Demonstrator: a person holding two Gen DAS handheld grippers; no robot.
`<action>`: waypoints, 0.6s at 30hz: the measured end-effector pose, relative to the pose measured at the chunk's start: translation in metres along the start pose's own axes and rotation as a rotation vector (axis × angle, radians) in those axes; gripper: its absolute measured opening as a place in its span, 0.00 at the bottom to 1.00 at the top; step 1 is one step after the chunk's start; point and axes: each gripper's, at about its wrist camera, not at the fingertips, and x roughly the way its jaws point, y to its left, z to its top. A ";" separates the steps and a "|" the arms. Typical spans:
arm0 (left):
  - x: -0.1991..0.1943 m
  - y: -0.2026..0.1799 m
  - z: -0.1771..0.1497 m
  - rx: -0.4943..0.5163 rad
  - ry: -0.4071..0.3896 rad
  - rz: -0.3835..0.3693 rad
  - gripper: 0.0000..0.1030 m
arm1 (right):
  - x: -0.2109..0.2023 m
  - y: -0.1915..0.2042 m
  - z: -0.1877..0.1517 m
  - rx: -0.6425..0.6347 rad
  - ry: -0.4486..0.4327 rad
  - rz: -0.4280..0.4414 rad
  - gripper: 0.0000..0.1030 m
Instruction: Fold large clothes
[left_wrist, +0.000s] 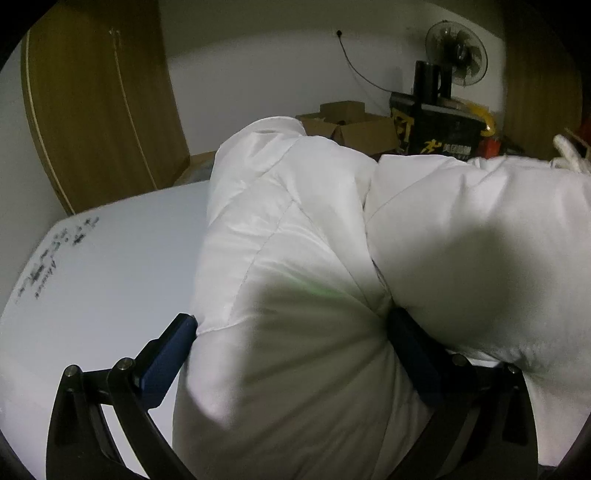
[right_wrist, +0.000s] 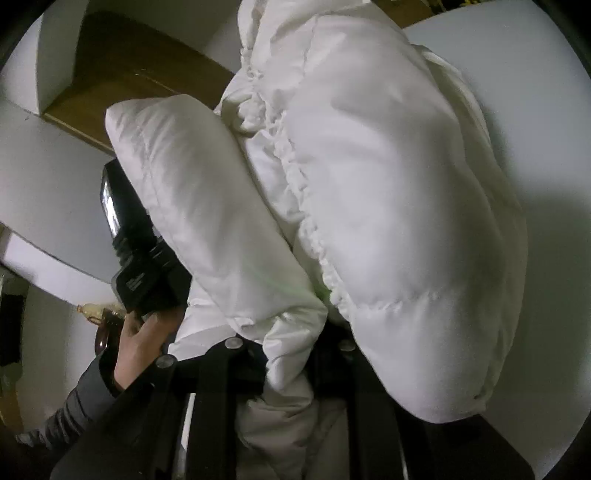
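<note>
A white puffy down jacket (left_wrist: 295, 221) fills both views, bunched up over the white table (left_wrist: 110, 266). In the left wrist view my left gripper (left_wrist: 297, 325) stands wide, and its blue fingers (left_wrist: 173, 350) press into a thick fold of the jacket from both sides. In the right wrist view the jacket (right_wrist: 388, 184) hangs in two padded lobes, with gathered fabric pinched down at my right gripper (right_wrist: 295, 328). That gripper's fingertips are buried in the cloth. To the left a hand (right_wrist: 140, 339) in a grey sleeve holds the other gripper's black body (right_wrist: 144, 258).
A wooden wardrobe (left_wrist: 96, 110) stands at the back left. Open cardboard boxes (left_wrist: 351, 125), a black box (left_wrist: 436, 125) and a fan (left_wrist: 456, 51) sit behind the table. Handwriting marks the table's left edge (left_wrist: 48, 258). Bare table (right_wrist: 535, 74) shows beyond the jacket.
</note>
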 end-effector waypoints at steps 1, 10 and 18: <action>0.000 0.007 0.002 -0.024 0.008 -0.039 1.00 | -0.004 0.006 -0.002 -0.007 -0.013 -0.027 0.16; -0.059 0.075 0.070 -0.081 -0.090 -0.042 1.00 | -0.114 0.108 -0.004 -0.072 -0.367 -0.240 0.91; -0.019 0.042 0.091 0.001 -0.068 0.036 1.00 | 0.021 0.156 0.058 -0.292 -0.291 -0.684 0.91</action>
